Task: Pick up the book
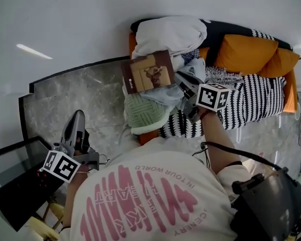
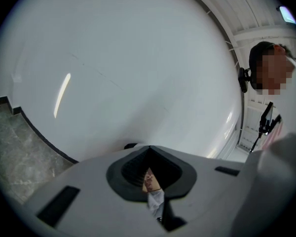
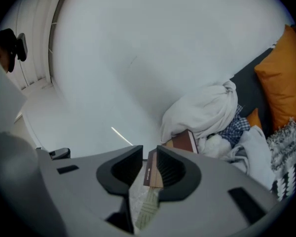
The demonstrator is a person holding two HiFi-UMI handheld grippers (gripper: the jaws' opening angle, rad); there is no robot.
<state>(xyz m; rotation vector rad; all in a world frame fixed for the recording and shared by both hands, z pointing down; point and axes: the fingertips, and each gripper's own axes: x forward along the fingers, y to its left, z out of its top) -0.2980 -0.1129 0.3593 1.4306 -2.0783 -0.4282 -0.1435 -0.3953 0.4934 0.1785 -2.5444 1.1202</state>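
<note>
White-shirted person (image 1: 155, 195) is pinching brown hardcover book (image 1: 148, 72) in right gripper (image 3: 149, 157) fingers above green knitted cushion (image 1: 143, 112) (left gripper (image 1: 79, 117) is hanging closed, empty).

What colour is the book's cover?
The book is brown with a tan picture; clearest in the head view.

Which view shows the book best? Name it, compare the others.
Head view: the book's whole brown cover faces the camera. The right gripper view shows it edge-on between the right tool's jaws; the left gripper view catches only a sliver.
</note>
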